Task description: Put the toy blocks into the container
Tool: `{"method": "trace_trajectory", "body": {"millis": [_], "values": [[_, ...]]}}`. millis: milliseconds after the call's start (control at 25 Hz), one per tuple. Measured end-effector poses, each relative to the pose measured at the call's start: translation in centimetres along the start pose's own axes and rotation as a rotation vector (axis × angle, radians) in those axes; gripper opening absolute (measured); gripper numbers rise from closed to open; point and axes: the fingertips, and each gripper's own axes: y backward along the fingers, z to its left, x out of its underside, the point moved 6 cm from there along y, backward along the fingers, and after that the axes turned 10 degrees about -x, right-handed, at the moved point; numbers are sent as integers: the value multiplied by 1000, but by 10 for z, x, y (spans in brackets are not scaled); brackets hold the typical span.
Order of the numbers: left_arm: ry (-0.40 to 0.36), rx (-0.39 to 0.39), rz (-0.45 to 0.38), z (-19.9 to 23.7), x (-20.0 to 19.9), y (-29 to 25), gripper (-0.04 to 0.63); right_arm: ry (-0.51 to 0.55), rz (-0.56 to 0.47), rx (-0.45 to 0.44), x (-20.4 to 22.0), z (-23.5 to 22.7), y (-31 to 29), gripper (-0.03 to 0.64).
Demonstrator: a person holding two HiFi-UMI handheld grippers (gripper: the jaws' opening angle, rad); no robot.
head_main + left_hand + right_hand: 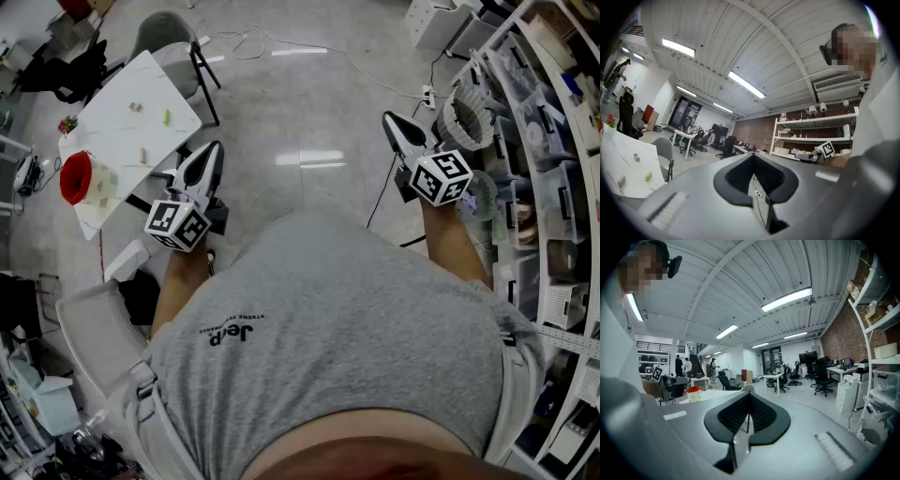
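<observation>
The white table (141, 127) stands on the floor at the far left, well away from me. On it is a red container (77, 176) and a few small toy blocks: a pale one (136, 107), a green one (167, 117) and another pale one (143, 155). My left gripper (215, 147) is held in the air in front of my chest, shut and empty, pointing toward the table. My right gripper (388, 118) is also raised, shut with nothing in it. The left gripper view shows shut jaws (752, 155) and the blocks (648, 176) at the left. The right gripper view shows shut jaws (748, 395) and the red container (693, 391).
A grey chair (173, 47) stands behind the table. Shelving with bins and boxes (553, 169) runs along the right. A cable (384, 187) trails over the floor. More clutter and a white seat (89, 328) sit at the lower left. Desks and office chairs (787, 376) fill the room beyond.
</observation>
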Motion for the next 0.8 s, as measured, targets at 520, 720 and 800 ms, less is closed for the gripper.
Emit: {"method": "trace_trajectory", "body": {"millis": [520,720,800], "values": [[-9,-7,-9,-16,1,-6,48,9,-24,-36,-10,-9,4,2],[-15,-15,-10,-24,1,-7,48,15,-36,-74,-13,-12,10,2],[-15,-17,-10,-28,2,-7,48,9,-52,-99,-14,-13,12,3]]}}
